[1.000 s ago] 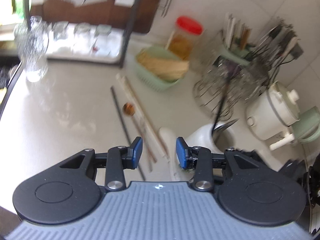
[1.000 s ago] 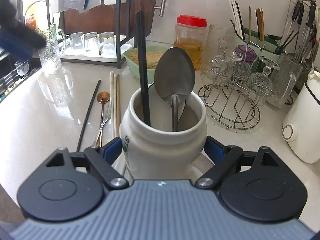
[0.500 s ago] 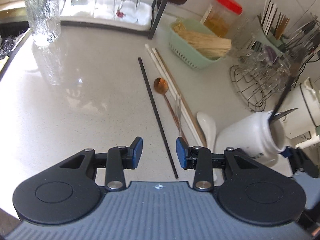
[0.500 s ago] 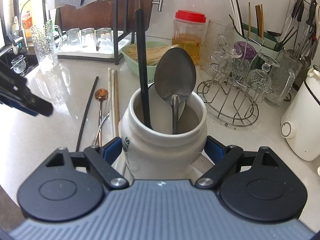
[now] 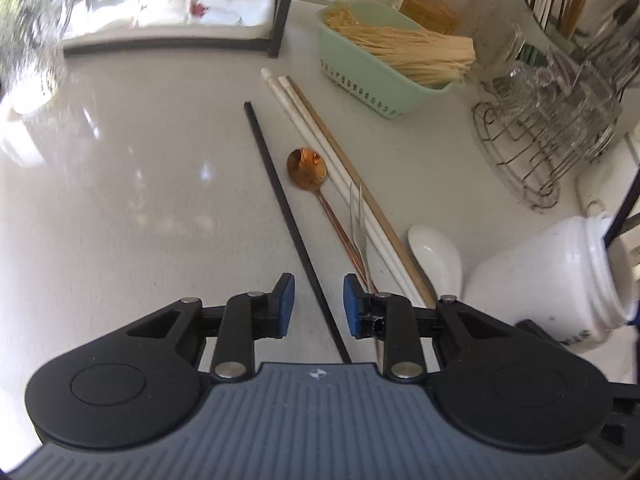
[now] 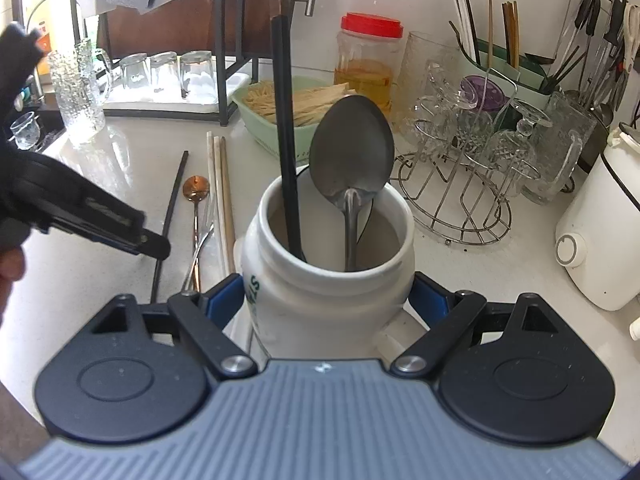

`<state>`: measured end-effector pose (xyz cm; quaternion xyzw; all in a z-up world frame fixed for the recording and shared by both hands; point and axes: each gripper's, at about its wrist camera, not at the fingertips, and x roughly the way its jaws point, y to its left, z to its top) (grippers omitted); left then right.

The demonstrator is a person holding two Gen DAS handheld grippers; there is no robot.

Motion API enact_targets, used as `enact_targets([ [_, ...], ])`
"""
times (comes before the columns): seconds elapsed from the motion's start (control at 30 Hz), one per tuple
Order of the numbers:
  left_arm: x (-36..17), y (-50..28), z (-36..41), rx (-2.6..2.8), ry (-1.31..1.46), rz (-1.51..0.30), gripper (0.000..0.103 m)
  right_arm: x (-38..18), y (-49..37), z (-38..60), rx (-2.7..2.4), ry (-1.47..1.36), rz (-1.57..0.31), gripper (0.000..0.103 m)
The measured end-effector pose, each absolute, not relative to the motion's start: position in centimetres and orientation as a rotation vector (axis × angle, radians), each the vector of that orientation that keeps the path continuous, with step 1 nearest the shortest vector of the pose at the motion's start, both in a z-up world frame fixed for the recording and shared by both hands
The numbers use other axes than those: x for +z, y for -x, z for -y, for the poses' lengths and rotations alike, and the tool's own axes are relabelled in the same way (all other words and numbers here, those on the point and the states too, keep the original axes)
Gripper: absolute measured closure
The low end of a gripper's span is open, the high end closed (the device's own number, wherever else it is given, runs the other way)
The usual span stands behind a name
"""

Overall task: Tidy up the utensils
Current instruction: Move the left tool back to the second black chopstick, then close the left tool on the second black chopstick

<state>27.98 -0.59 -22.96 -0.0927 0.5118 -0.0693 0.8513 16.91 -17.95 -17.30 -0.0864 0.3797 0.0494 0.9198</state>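
**A:** Left wrist view first. What do you have?

**B:** My left gripper (image 5: 315, 300) hangs over the counter (image 5: 140, 200), pads parted narrowly, nothing between them but air. A black chopstick (image 5: 280, 196) lies on the counter and its near end runs under the gap. Right of it: a copper spoon (image 5: 307, 167), a small fork (image 5: 358, 216), two white chopsticks (image 5: 304, 128) and a wooden chopstick (image 5: 360, 188), all lying roughly parallel. A white soup spoon (image 5: 434, 252) lies near right, just beside the white jar (image 5: 560, 276). Far side, a green basket (image 5: 372, 76) of pale sticks; noodles, I think, but the view is blurred.

**A:** Right wrist?

**B:** My right gripper (image 6: 328, 304) is spread wide and clamped on the white jar (image 6: 328, 280), one blue pad on each flank. The jar stands upright on the counter. Inside it: a black chopstick (image 6: 286, 140) on the left, a steel spoon (image 6: 351, 160) bowl-up on the right. The left gripper (image 6: 152, 246) enters from the left, above the black chopstick (image 6: 172, 204) lying there. Far right, a wire rack (image 6: 460, 200) of glasses.
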Motion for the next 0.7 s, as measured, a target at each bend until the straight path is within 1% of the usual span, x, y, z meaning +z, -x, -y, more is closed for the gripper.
enact_targets([
  [0.13, -23.2, -28.5, 1.9, -0.142, 0.094, -1.050, 0.080, -17.3, -16.9, 17.9, 0.097, 0.179, -0.787, 0.012],
  [0.2, -23.3, -28.7, 2.5, -0.148, 0.054, -1.044, 0.091, -17.3, -17.0, 17.9, 0.098, 0.181, -0.790, 0.012],
  [0.47, -23.1, -28.1, 1.9, -0.138, 0.038, -1.063, 0.098, -17.2, -17.0, 18.0, 0.100, 0.188, -0.792, 0.012],
  [0.7, -22.6, -25.2, -0.4, -0.148, 0.038, -1.090, 0.100, -17.4, -17.0, 17.9, 0.100, 0.199, -0.786, 0.012],
])
